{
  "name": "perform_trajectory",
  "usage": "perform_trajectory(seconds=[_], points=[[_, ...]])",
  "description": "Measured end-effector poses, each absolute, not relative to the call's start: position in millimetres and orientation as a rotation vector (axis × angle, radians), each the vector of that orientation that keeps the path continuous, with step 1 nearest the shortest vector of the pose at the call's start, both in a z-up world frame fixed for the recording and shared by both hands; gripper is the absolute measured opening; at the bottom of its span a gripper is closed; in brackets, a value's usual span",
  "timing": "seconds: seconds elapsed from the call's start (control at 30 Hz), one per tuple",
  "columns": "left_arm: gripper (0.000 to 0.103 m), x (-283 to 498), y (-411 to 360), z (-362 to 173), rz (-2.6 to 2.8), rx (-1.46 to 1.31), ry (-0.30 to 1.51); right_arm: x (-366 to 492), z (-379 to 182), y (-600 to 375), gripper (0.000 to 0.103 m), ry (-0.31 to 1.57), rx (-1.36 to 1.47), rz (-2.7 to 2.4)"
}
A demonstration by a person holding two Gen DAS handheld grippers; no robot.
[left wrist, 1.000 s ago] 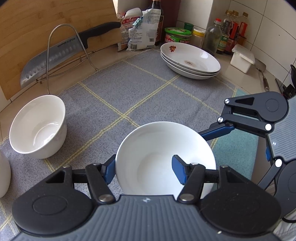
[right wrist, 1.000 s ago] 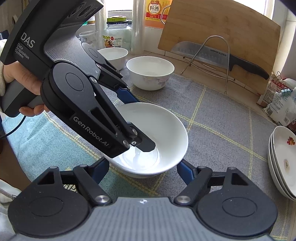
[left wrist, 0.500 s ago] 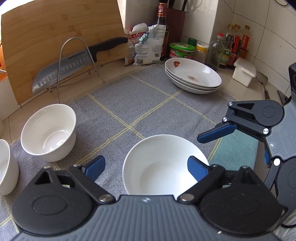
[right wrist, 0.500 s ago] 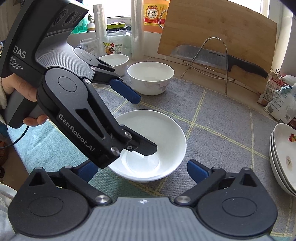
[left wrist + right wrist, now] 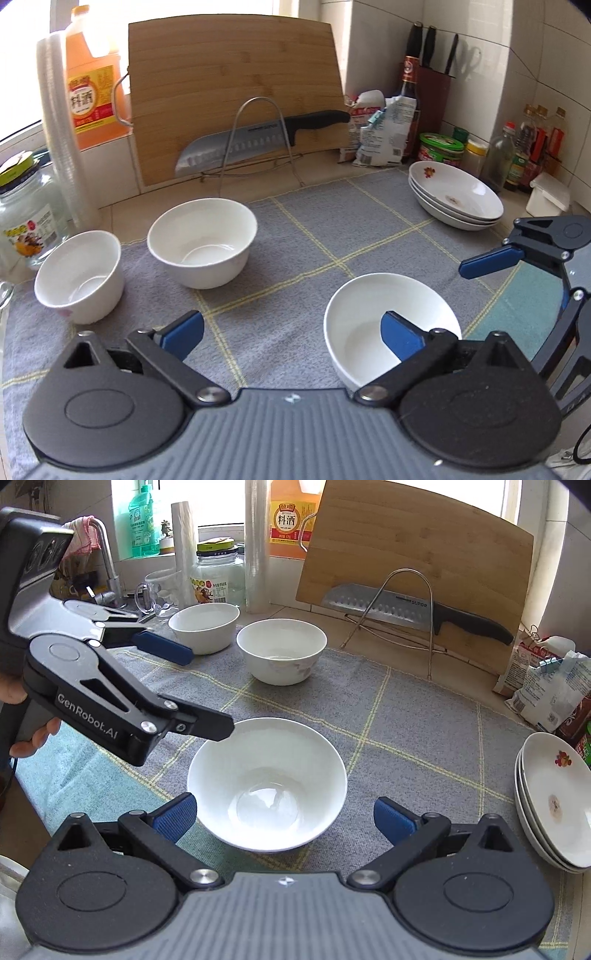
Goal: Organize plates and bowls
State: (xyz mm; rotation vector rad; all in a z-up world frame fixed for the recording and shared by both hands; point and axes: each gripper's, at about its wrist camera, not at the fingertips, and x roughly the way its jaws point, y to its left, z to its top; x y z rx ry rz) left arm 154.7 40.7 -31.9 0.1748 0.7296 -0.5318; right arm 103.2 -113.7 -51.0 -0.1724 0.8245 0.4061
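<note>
A wide white bowl (image 5: 267, 786) stands on the grey mat (image 5: 406, 720), just ahead of my open, empty right gripper (image 5: 286, 818). In the left wrist view the same bowl (image 5: 362, 325) lies to the right, partly behind the right finger of my open, empty left gripper (image 5: 291, 334). Two deeper white bowls (image 5: 201, 242) (image 5: 79, 275) stand at the mat's far left; they also show in the right wrist view (image 5: 281, 655) (image 5: 204, 626). A stack of flowered plates (image 5: 456, 197) sits at the far right, also in the right wrist view (image 5: 554, 797).
A cutting board (image 5: 236, 96) leans on the back wall behind a wire rack holding a knife (image 5: 258, 138). Jars, bottles and bags (image 5: 384, 129) line the back and right wall. A glass jar (image 5: 26, 218) and a cup stack stand at left. A tap (image 5: 105, 568) is beyond.
My left gripper opened, let go of the wide bowl, rose and swung left, so the two deeper bowls now face it. The right gripper backed off slightly.
</note>
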Motion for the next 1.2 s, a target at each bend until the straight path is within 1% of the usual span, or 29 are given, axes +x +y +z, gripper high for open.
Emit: perform_trajectory(seconds=[0.17,0.3,0.6,0.9,1.2], points=[[0.102,151,56,-41,-0.452,0.118,0.763,111,-45,-118,0.103,0.827,-0.135,0.414],[0.102,152,64,-44,-0.420,0.094,0.752,121,-44,-116,0.103,0.831,-0.137,0.411],[0.102,158,69,-52,-0.336,0.143,0.724,142,-44,-116,0.103,0.869,-0.104,0.399],[0.102,173,64,-53,-0.322,0.209,0.656,167,-36,-118,0.103,0.896,-0.046,0.410],[0.102,192,57,-58,-0.325,0.232,0.623,199,-24,-102,0.103,0.902,-0.074,0.459]])
